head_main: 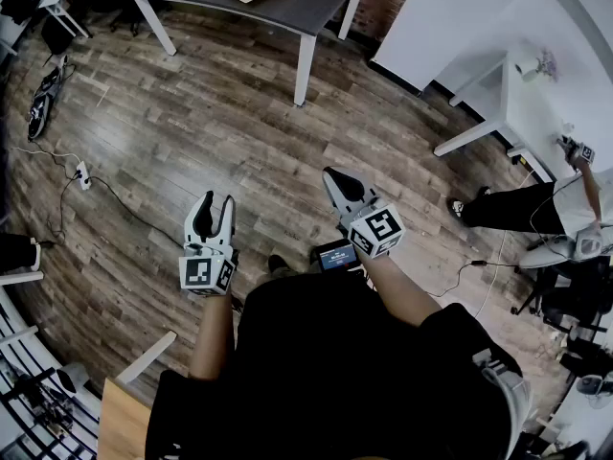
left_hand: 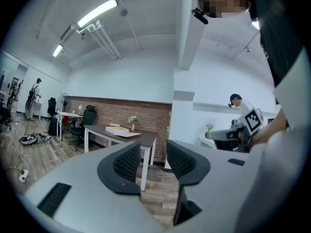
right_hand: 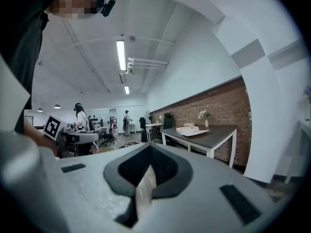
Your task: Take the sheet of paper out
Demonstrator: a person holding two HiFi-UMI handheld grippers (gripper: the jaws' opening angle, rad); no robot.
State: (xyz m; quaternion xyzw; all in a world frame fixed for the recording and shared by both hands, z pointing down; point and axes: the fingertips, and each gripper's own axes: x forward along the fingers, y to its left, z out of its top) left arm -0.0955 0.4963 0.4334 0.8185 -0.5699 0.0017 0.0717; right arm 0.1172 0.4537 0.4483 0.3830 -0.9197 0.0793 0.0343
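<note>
Left claw [head_main: 215,202] is spread, right claw [head_main: 335,176] pressed together, both held about level. Only the gripper views show ceiling lamps [left_hand: 97,12].

- Wood-plank floor [head_main: 220,151] is stretching across the room.
- Dark-topped desk [head_main: 316,3] on white legs is standing at 12 o'clock.
- Brick wall [left_hand: 126,113] is running behind it.
- Tube lights [left_hand: 97,12] are glowing on the white ceiling [left_hand: 146,23].
- Power strip [head_main: 82,173] is lying at 9 o'clock.
</note>
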